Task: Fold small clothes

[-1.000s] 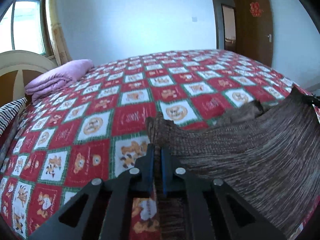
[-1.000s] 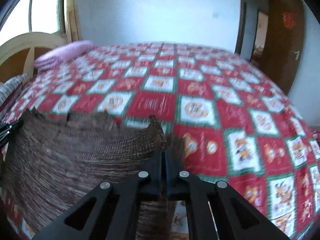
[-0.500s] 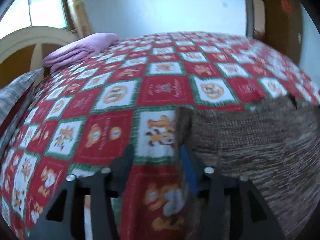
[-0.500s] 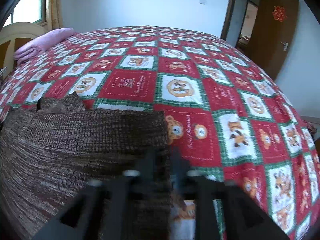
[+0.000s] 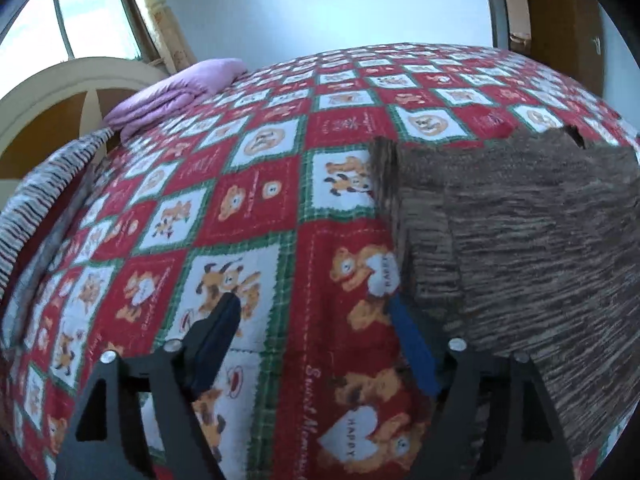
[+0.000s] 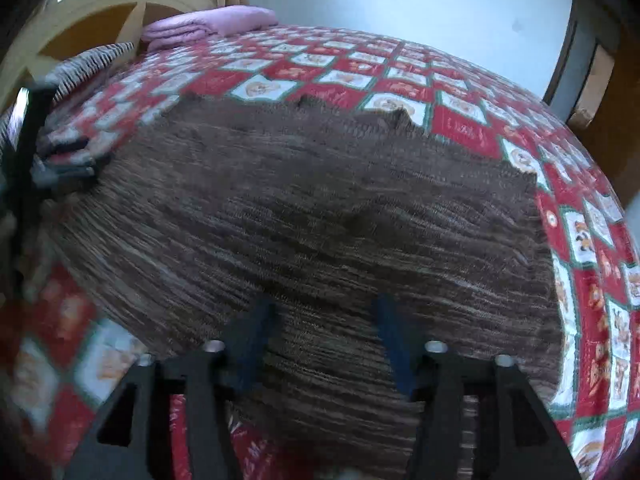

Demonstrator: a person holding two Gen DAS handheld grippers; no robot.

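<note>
left gripper (image 5: 312, 312) wide open, empty, beside garment (image 6: 312, 216) edge | right gripper (image 6: 324, 316) wide open, empty, over garment | garment flat on bed (image 5: 240, 208)

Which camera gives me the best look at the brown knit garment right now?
The right wrist view: the brown knit garment lies nearly whole across the bedspread. The left wrist view shows only its left edge and part of its body.

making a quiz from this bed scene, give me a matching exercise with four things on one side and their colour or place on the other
Things:
1. knit garment
2. folded blanket
3. bedspread
4. left gripper

Descriptions:
A. lilac, at the far end of the bed
B. open, over the bedspread beside the garment's edge
C. brown, spread flat
D. red and white squares with bears

Pairs: 1-C, 2-A, 3-D, 4-B
</note>
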